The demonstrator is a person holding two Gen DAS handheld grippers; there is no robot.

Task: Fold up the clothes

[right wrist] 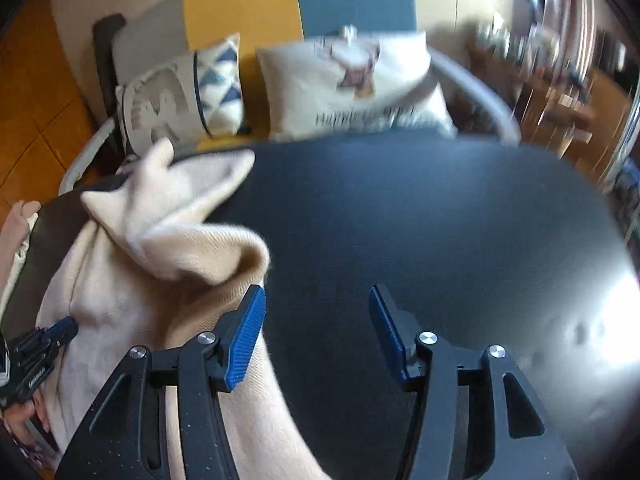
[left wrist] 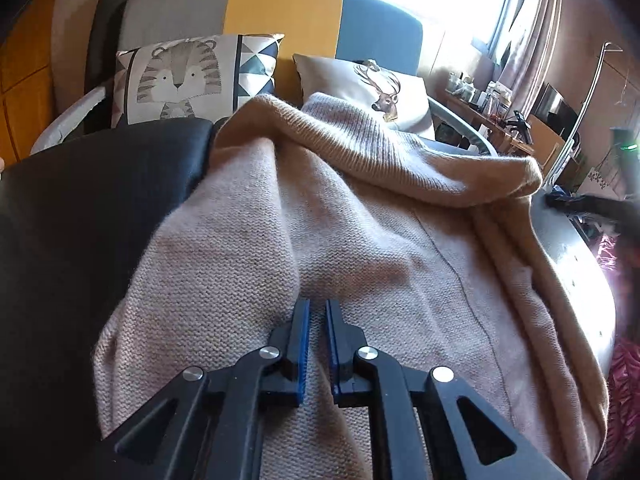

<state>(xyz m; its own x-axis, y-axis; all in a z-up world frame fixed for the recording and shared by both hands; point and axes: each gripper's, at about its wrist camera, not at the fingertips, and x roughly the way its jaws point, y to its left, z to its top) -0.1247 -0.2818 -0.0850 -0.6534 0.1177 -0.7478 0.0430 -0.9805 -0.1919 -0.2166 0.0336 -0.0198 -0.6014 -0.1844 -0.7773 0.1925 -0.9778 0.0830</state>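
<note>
A beige knitted sweater (left wrist: 360, 240) lies rumpled on a dark table (left wrist: 80, 220), its far part folded over in a thick roll. My left gripper (left wrist: 320, 304) sits low on the sweater near its front, the blue pads almost together with a ridge of knit pinched between them. In the right wrist view the sweater (right wrist: 160, 248) covers the table's (right wrist: 400, 208) left side, and the left gripper (right wrist: 60, 330) bites its left edge. My right gripper (right wrist: 316, 292) stands open over bare table just right of the sweater, its left finger beside the cloth, nothing between the pads.
Behind the table is a seat with grey, yellow and blue back panels, holding a tiger cushion (left wrist: 180, 76) and a deer cushion (left wrist: 380, 92). A cluttered desk (left wrist: 500, 112) stands at the right under a bright window. A hand (right wrist: 24, 412) holds the left gripper.
</note>
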